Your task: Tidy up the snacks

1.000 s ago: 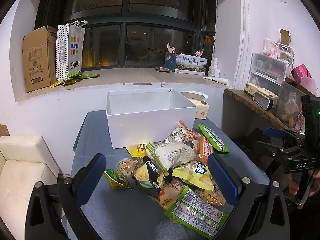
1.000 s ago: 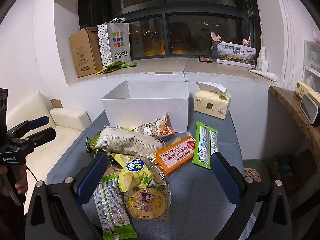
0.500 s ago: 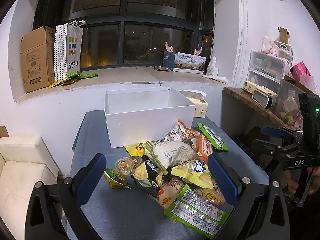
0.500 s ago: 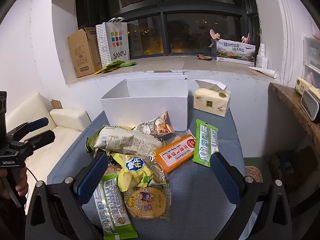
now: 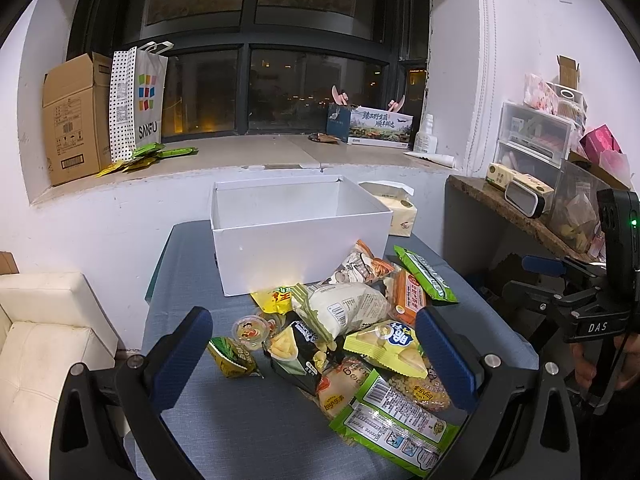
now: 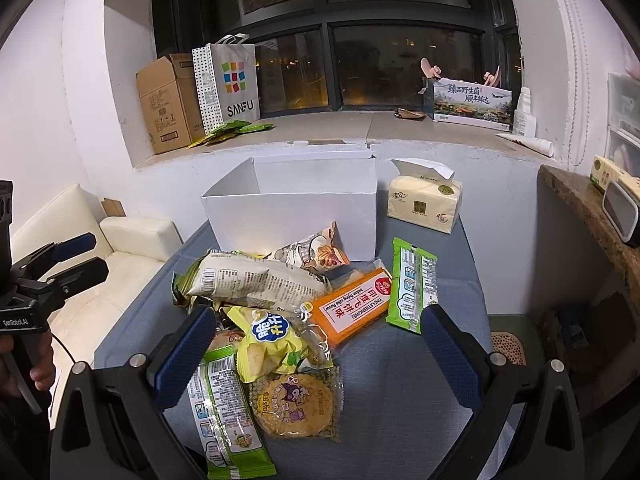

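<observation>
Both grippers barely shifted, jaws wide and empty, snack pile (image 5: 360, 332) overlapping, white box (image 5: 296, 236) interior hidden

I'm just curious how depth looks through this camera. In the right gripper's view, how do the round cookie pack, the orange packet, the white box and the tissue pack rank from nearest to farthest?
From the right gripper:
1. Round cookie pack, between the fingers, left of centre.
2. Orange packet, mid-table, centre.
3. White box, behind the snack pile.
4. Tissue pack, right of the box; its depth is about level with the box, too close to call.

Glossy plastic snack wrappers (image 6: 256, 280), matt cloth table (image 6: 400, 380)
</observation>
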The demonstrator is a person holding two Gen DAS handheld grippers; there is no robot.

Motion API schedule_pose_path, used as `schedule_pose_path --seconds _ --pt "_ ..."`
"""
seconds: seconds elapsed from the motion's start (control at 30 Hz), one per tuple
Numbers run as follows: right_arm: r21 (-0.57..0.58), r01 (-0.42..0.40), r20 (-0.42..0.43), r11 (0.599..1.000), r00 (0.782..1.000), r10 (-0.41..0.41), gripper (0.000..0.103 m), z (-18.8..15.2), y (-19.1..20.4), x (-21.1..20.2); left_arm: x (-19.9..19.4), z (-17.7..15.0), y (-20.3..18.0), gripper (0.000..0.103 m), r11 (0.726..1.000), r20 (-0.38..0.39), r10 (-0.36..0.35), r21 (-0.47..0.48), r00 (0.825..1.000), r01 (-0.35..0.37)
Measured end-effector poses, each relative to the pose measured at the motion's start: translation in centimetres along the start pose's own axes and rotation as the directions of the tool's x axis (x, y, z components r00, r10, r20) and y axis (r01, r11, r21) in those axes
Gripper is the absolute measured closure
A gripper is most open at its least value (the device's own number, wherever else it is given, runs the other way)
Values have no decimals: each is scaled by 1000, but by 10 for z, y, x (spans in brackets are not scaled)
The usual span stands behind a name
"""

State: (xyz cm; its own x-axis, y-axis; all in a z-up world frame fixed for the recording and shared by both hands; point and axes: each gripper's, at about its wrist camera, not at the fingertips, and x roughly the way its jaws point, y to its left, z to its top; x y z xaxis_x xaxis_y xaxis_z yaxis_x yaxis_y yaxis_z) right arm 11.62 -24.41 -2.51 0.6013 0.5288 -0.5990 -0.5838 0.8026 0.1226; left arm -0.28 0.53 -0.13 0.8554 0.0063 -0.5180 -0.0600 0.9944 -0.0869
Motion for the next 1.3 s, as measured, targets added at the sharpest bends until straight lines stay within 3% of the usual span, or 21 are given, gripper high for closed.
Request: schedule_pose_path --seconds 0.9,1.3 --pt "10 -2 -17 1000 1000 2 0 -2 -3 8 0 -2 1 0 1000 -2 -3 1 1000 3" --pt "106 15 -106 994 994 -4 0 12 -49 70 1 -5 4 0 1000 -7 -8 -8 1000 8"
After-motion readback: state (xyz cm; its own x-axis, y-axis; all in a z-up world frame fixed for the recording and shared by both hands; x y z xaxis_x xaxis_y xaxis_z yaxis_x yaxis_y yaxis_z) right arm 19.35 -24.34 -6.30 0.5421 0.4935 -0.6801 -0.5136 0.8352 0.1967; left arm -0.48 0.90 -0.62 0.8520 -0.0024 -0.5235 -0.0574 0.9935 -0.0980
